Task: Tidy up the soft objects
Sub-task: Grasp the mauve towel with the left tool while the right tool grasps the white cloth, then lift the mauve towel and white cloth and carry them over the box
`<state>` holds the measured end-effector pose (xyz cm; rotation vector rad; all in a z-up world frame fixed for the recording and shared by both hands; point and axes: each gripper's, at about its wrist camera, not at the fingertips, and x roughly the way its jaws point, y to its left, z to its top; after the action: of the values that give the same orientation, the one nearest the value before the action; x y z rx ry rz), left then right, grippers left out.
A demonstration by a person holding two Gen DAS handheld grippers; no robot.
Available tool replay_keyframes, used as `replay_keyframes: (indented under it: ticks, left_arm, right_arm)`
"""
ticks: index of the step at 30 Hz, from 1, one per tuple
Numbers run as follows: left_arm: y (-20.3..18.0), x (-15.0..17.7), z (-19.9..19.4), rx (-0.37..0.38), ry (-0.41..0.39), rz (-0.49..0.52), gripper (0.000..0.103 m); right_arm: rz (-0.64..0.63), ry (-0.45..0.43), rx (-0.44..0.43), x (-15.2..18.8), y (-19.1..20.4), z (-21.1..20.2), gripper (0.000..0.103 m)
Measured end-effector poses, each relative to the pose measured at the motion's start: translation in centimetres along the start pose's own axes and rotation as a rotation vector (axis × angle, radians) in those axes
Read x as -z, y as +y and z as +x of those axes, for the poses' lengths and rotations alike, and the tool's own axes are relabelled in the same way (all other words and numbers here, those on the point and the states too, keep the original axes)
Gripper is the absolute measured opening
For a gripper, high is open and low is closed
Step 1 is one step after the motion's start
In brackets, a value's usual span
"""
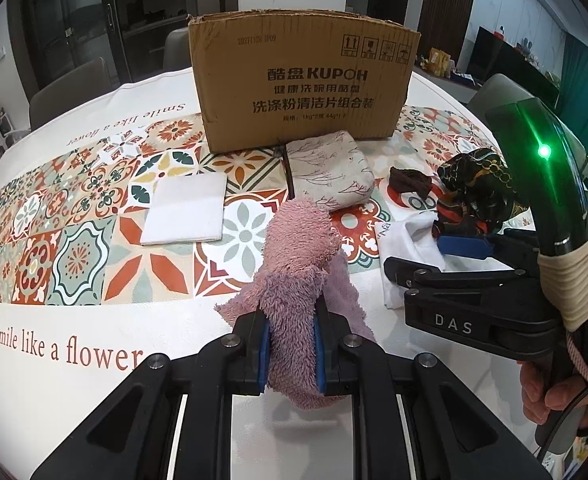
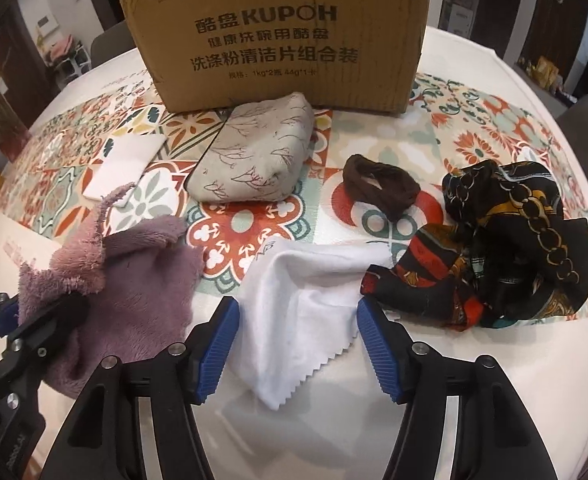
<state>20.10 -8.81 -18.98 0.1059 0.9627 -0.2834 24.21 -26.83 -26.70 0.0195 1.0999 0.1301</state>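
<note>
Soft objects: seven, seemingly | left gripper [image 1: 292, 354] clamps purple towel [image 1: 306, 264] | right gripper [image 2: 298, 344] agape over white cloth [image 2: 310, 300]

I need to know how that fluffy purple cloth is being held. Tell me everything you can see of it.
The purple cloth is a fluffy, long-pile towel, pinkish to mauve, bunched and crumpled. The left gripper is shut on it, blue pads pinching its lower part, so the upper part stands up in a peak while loose folds hang below. A thin frayed strip curls up from its edge in the right wrist view. It sits at the near left of the tablecloth.
</note>
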Motion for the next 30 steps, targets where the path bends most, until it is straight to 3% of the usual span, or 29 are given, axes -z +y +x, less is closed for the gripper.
replay_keyframes:
  ticks: [3, 6, 7, 15, 30]
  left_arm:
    - [0.1, 0.1, 0.2, -0.005, 0.005, 0.000, 0.018]
    - [0.2, 0.1, 0.3, -0.004, 0.010, -0.002, 0.018]
    - [0.3, 0.1, 0.3, 0.002, 0.012, -0.008, 0.018]
    - [0.6, -0.4, -0.6, 0.018, -0.019, -0.019, 0.017]
    - [0.4, -3.8, -5.7, 0.052, -0.175, -0.027, 0.017]
  right_arm:
    - [-0.034, -0.021, 0.061, 0.2, 0.6, 0.0, 0.045]
    - [-0.051, -0.014, 0.043, 0.2, 0.9, -0.1, 0.015]
    - [-0.055, -0.008, 0.038, 0.1, 1.0, -0.1, 0.013]
    - [-0.002, -0.031, -0.027, 0.1, 0.4, -2.3, 0.010]
    - [0.038, -0.207, -0.059, -2.3, 0.3, -9.7, 0.010]
